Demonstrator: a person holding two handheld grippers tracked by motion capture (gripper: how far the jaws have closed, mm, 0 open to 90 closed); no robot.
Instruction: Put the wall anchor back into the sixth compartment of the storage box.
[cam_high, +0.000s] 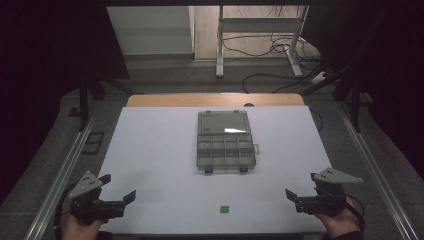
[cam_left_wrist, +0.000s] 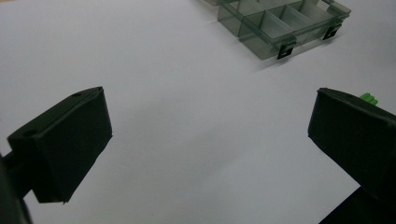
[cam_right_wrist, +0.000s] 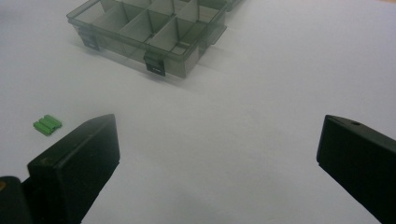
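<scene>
A clear grey compartment box (cam_high: 226, 148) lies open in the middle of the white table (cam_high: 160, 165), its lid folded back. It also appears at the top of the left gripper view (cam_left_wrist: 280, 23) and of the right gripper view (cam_right_wrist: 149, 32). A small green part (cam_high: 225, 209) rests near the front edge, between the hands; it peeks out behind a jaw in the left gripper view (cam_left_wrist: 369, 98) and lies at the left in the right gripper view (cam_right_wrist: 47, 124). My left gripper (cam_high: 119, 187) (cam_left_wrist: 205, 140) is open at the front left. My right gripper (cam_high: 301, 186) (cam_right_wrist: 217, 158) is open at the front right. Neither holds anything.
A wooden strip (cam_high: 215, 100) borders the table's far edge. Beyond it stand a desk frame (cam_high: 220, 45) and loose cables (cam_high: 270, 47) on the floor. Metal rails (cam_high: 60, 170) run along both sides of the table.
</scene>
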